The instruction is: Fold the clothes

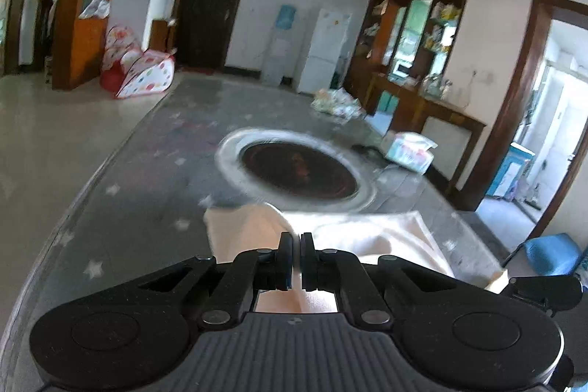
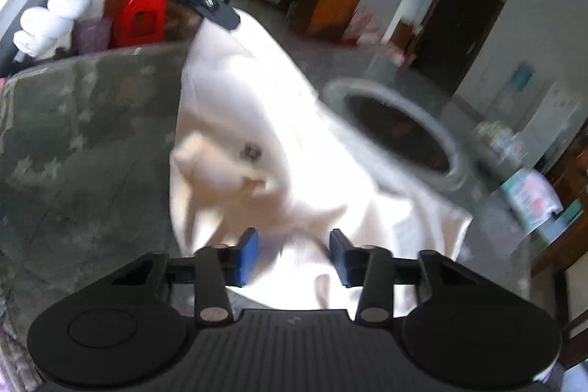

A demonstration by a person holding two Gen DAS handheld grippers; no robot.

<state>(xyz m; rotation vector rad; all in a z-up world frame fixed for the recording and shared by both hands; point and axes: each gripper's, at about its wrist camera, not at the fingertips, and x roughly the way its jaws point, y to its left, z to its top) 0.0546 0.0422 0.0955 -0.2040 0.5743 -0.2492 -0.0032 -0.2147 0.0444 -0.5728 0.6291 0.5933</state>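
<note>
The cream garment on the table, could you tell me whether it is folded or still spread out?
Neither neatly: the cream garment lies bunched, one corner lifted by the left gripper.

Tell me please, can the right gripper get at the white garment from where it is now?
Probably yes. The right gripper is open directly over the white garment, with cloth showing between its blue pads and nothing in the way. The left gripper pinches the far corner, well clear.

Garment (image 2: 257,105): cream-white. Tablecloth (image 2: 73,135): grey-green, pale stars. Right gripper pads (image 2: 248,254): blue. Glove (image 2: 55,13): white. Stool (image 2: 137,19): red.
</note>
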